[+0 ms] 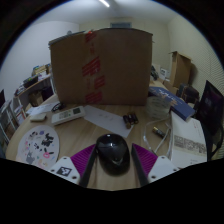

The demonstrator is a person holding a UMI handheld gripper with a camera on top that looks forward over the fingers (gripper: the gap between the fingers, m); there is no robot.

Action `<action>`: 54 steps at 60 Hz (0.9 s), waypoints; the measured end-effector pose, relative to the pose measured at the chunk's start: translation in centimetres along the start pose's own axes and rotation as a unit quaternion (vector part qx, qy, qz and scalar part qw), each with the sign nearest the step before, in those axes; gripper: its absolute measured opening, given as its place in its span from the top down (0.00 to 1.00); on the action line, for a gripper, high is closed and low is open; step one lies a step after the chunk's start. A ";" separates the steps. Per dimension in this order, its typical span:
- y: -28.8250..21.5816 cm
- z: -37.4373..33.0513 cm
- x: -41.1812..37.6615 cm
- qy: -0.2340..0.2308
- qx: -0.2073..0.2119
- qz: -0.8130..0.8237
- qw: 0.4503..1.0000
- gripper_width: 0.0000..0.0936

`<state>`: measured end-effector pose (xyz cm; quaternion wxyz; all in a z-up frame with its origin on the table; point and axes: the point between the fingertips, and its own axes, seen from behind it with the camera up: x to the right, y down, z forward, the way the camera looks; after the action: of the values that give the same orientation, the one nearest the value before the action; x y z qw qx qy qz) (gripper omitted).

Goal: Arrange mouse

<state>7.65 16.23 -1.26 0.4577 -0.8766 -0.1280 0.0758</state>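
I see the black rounded computer mouse [112, 152] between the two magenta pads of my hand-held gripper [113, 160], near on the wooden table [100, 128]. I cannot tell if the pads press it. Far behind stands a large brown cardboard box [100, 66].

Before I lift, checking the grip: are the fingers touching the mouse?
Cannot tell: in the gripper view the mouse sits between the pink-padded fingers, but no contact or gap shows plainly.
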 end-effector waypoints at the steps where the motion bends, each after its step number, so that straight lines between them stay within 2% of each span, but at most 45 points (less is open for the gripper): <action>1: -0.1 0.1 0.1 0.002 0.000 0.001 1.000 0.21; 2: -0.1 0.2 0.2 0.005 -0.001 0.002 1.000 0.27; 3: -0.2 0.3 0.4 0.010 -0.001 0.005 1.000 0.37; 9: 0.0 0.2 0.6 0.031 -0.006 0.012 0.999 0.41; 20: 0.4 -0.1 0.7 0.064 -0.016 0.040 0.997 0.58; 25: 0.3 -1.1 0.3 0.070 -0.026 0.069 0.995 0.59; 36: -9.7 -8.6 -3.9 0.082 0.076 0.089 0.990 0.59; 42: -12.7 -11.2 -9.6 0.070 0.103 0.067 0.990 0.59; 46: -12.6 -11.0 -14.1 0.058 0.103 0.060 0.991 0.59; 54: -7.3 -8.2 -21.8 0.041 0.059 0.067 0.995 0.58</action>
<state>-12.32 7.41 9.79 0.5072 -0.8571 -0.0458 0.0775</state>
